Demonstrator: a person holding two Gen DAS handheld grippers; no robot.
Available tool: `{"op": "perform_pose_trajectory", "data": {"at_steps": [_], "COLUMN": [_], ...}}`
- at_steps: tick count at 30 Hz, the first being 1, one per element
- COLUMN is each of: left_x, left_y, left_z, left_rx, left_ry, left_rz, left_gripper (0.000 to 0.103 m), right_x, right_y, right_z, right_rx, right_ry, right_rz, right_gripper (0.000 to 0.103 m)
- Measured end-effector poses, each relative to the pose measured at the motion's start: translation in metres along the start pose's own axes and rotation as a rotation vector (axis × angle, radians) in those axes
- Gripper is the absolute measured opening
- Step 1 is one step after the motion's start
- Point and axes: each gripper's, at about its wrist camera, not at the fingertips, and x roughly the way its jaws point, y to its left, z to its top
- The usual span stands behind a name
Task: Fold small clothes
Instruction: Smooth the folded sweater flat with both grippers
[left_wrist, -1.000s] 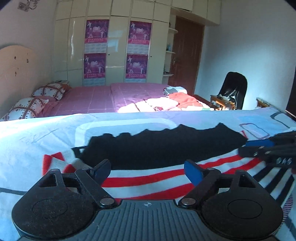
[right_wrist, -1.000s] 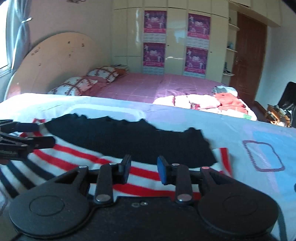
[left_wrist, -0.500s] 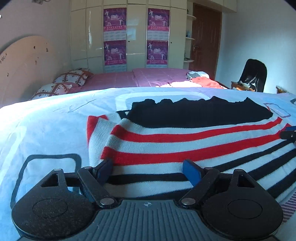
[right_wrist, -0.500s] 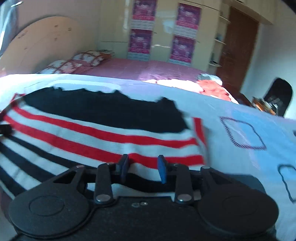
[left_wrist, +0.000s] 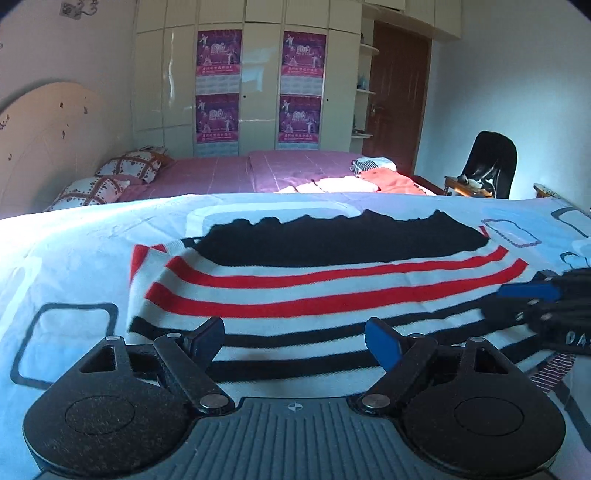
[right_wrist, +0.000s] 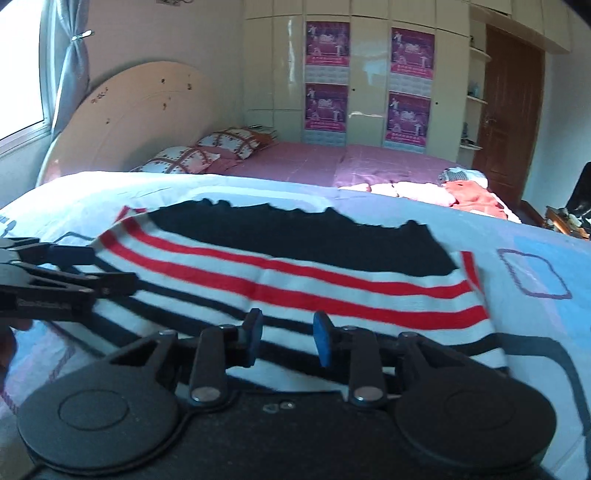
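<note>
Striped sweater, white with red and black bands and a black top panel, flat on a pale patterned bedsheet. Looks like one fold made, black panel over stripes; more folds likely left. Left gripper at the near edge, jaws spread wide, empty. Right gripper low over the near hem, jaws apart by a narrow gap, nothing pinched as far as visible. Beyond: pink bed, pillows, loose clothes, wardrobe.

Striped red, white and black garment, black top band, flat on the patterned sheet
</note>
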Motion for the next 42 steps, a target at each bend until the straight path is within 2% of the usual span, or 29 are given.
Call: {"op": "perform_pose_trajectory", "data": {"at_steps": [2,4,9,14,17,19,22,31,35,42], "left_x": [0.002,0.006,-0.003,-0.015,-0.022,-0.025,-0.026,-0.02,-0.017,-0.016], "left_y": [-0.011,-0.014,-0.008,0.031,0.046,0.05,0.05,0.045,0.042,0.042], "left_z": [-0.009,-0.019,-0.031,-0.034,-0.04,-0.043,-0.046,-0.039,-0.041,-0.041], "left_rx": [0.002,0.009,0.054,-0.014,0.003,0.013,0.02,0.031,0.037,0.037], "left_ry": [0.025,0.049,0.03,0.027,0.026,0.025,0.026,0.06,0.059,0.064], "left_rz": [-0.017,0.026,0.032,0.074,0.081,0.082,0.084,0.105,0.114,0.117], "left_gripper": [0.082,0.083,0.083,0.083,0.082,0.082,0.082,0.082,0.082,0.082], "right_x": [0.006,0.012,0.01,-0.006,-0.019,-0.027,-0.04,-0.039,-0.034,-0.033], "right_y": [0.016,0.03,0.036,-0.002,-0.037,-0.068,-0.102,-0.1,-0.108,-0.112], "right_z": [-0.004,-0.009,-0.018,-0.029,-0.044,-0.054,-0.066,-0.058,-0.062,-0.061], "right_rx": [-0.001,-0.021,-0.074,-0.048,-0.027,0.032,0.088,0.098,0.134,0.118], "right_ry": [0.017,0.046,0.054,0.059,0.077,0.086,0.087,0.108,0.109,0.128], "right_rz": [0.03,0.025,0.001,-0.079,-0.168,-0.212,-0.224,-0.222,-0.206,-0.183], "right_gripper": [0.03,0.026,0.028,0.028,0.028,0.028,0.027,0.027,0.028,0.028]}}
